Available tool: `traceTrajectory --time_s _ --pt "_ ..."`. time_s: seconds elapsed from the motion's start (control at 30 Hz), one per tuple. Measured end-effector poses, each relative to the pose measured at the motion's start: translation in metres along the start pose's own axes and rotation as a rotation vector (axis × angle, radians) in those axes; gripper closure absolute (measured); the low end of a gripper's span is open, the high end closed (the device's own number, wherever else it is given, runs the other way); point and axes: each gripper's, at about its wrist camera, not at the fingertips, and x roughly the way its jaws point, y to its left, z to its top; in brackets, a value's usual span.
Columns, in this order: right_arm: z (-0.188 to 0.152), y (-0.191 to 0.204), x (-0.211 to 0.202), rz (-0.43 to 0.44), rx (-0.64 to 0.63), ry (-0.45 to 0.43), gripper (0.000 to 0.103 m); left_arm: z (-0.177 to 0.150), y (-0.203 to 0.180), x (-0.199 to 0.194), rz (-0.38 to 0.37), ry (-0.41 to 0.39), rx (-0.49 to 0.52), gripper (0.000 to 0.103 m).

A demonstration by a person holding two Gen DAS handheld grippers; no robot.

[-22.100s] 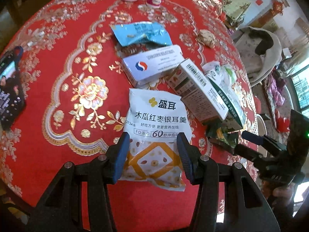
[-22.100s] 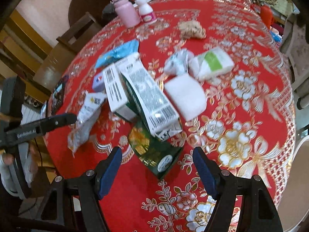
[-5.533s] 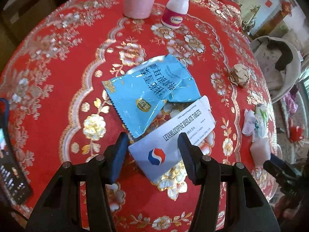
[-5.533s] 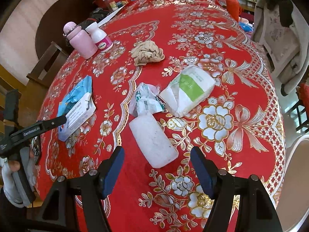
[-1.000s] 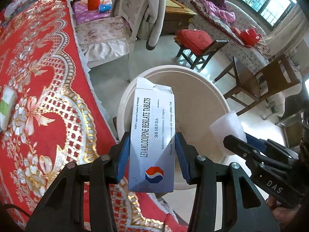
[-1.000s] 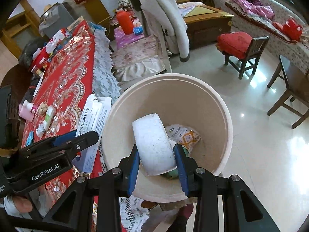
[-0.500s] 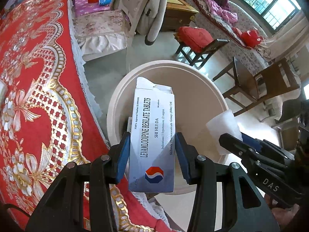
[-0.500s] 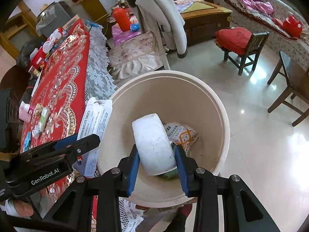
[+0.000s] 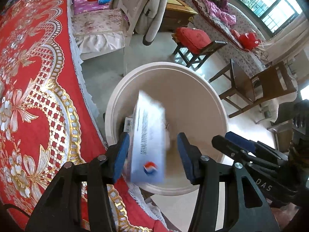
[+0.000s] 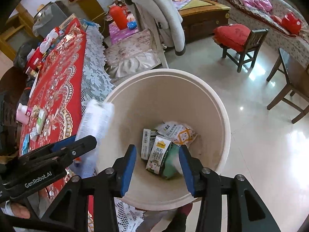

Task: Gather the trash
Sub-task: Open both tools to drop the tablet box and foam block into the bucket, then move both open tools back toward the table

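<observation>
Both tools are at the release step over the bin (image 10: 222, 104): the left tool (image 9: 152, 152) stands wide open with the blurred tablet box (image 9: 148, 141) loose between its pads, leaning by the left one and apparently dropping toward the bin mouth just ahead. The right tool (image 10: 157, 166) is equally spread and holds nothing, with cartons (image 10: 154, 147) and a pouch (image 10: 177, 131) lying on the bin floor beyond its tips. Next, I judge, both must swing back left to the red surface (image 10: 58, 89), where small wrappers (image 10: 39, 122) remain well off.
</observation>
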Motion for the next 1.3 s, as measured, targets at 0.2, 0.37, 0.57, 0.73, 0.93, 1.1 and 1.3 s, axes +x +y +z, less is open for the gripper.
traceTrajectory --time_s 0.2,0.37,0.57,0.73,0.93,1.1,1.3 --pt "-0.001 0.001 0.001 -0.003 0.009 0.008 0.059 0.000 0.003 -0.004 -0.003 -0.005 -0.003 0.052" --pt "0.000 0.004 -0.002 -0.003 0.008 -0.001 0.058 -0.002 0.003 -0.011 0.006 -0.016 0.006 0.052" --pt "0.002 0.013 -0.003 -0.002 -0.002 -0.004 0.058 -0.001 0.009 -0.023 0.037 -0.052 0.007 0.052" --pt "0.001 0.025 -0.003 0.003 -0.016 -0.008 0.058 -0.004 0.019 -0.035 0.059 -0.078 -0.004 0.052" --pt "0.002 0.046 -0.003 0.016 -0.048 -0.007 0.058 -0.010 0.035 -0.051 0.088 -0.108 -0.028 0.052" --pt "0.004 0.071 -0.002 0.035 -0.091 -0.005 0.054 -0.018 0.058 -0.069 0.117 -0.135 -0.067 0.052" --pt "0.005 0.113 0.004 0.069 -0.168 0.003 0.048 -0.031 0.101 -0.094 0.160 -0.167 -0.144 0.052"
